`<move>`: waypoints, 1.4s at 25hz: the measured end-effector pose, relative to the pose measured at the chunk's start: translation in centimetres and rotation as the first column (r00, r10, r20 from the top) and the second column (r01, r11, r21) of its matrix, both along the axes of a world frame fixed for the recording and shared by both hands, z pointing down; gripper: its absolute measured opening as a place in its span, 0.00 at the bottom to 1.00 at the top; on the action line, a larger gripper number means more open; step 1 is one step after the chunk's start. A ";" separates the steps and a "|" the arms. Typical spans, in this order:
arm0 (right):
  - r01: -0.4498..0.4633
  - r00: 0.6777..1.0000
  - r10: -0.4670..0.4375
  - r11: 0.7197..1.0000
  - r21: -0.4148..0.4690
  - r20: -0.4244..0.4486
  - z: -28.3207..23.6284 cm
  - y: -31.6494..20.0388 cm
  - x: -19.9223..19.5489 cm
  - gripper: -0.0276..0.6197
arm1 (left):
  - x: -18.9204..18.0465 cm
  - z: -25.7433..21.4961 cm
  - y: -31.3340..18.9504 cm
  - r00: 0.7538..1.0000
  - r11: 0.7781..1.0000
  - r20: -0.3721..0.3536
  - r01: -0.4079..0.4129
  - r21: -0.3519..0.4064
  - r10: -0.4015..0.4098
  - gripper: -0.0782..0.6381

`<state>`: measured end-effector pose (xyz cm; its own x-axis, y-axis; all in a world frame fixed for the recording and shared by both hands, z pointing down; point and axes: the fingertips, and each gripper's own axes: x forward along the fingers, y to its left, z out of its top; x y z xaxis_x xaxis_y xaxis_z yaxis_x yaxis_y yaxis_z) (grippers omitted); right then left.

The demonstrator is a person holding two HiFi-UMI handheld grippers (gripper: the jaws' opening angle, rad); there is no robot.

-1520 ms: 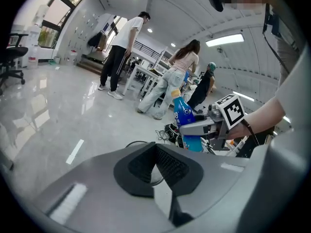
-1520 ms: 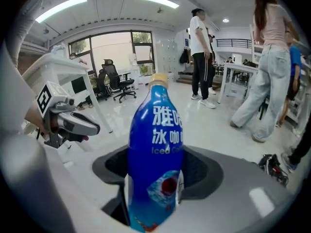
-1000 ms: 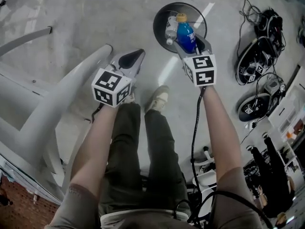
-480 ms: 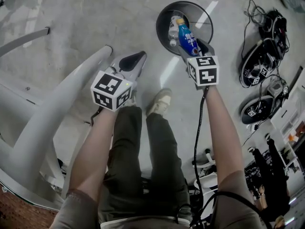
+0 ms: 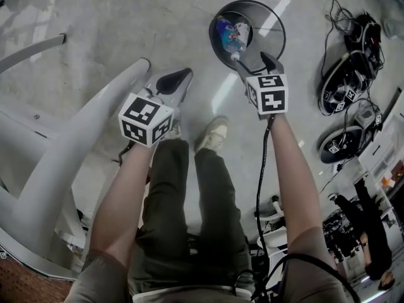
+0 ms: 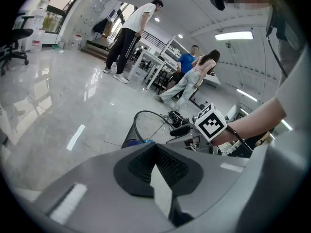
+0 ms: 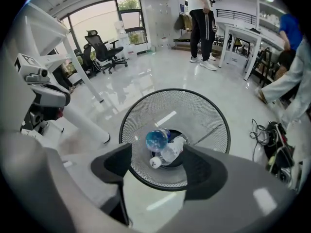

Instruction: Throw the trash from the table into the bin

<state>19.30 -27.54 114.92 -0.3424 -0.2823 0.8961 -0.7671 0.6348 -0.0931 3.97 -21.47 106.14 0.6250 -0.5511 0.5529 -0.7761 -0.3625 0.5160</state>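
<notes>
A black mesh bin [image 5: 268, 19] stands on the floor ahead of me. Inside it lies a blue bottle [image 5: 227, 35] beside a clear plastic bottle [image 7: 172, 151]. My right gripper [image 5: 254, 62] hangs just above the bin's near rim; its jaws have just been opening and nothing is between them. In the right gripper view the blue bottle [image 7: 156, 139] rests at the bottom of the bin [image 7: 214, 115], past the open right gripper [image 7: 160, 169]. My left gripper [image 5: 172, 81] is shut and empty, to the left of the bin. The left gripper [image 6: 156, 148] looks towards the bin [image 6: 146, 124].
White table legs [image 5: 76, 137] slant across the left. Cables and black gear [image 5: 344, 74] lie on the floor at the right. My shoes [image 5: 211, 131] are below the grippers. Several people [image 6: 189, 76] stand by desks further off. An office chair [image 7: 99, 45] stands by the window.
The blue bottle has left the right gripper's jaws and dropped into the bin. Both grippers have sunk slightly.
</notes>
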 end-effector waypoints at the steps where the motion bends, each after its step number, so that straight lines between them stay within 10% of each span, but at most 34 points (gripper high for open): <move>1: -0.001 1.000 0.001 1.000 -0.003 0.000 0.1 0.0 0.0 0.54 | 0.0 0.0 -0.1 1.000 1.000 -0.001 0.002 -0.001 -0.002 0.11; 21: -0.026 1.000 0.026 1.000 0.000 0.010 -0.9 -0.3 0.7 0.54 | 0.3 -0.6 -0.3 1.000 1.000 0.004 -0.009 0.000 0.009 0.11; 35: -0.055 0.987 0.030 0.987 0.153 0.159 -18.3 -4.3 -0.5 0.54 | 1.8 -14.7 -5.1 0.999 0.988 0.007 -0.036 0.147 0.036 0.11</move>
<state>18.77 -31.83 96.63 -0.4591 -0.4324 0.7761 -0.7777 0.6178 -0.1159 5.73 -26.60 91.43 0.6440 -0.6039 0.4697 -0.7630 -0.4623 0.4518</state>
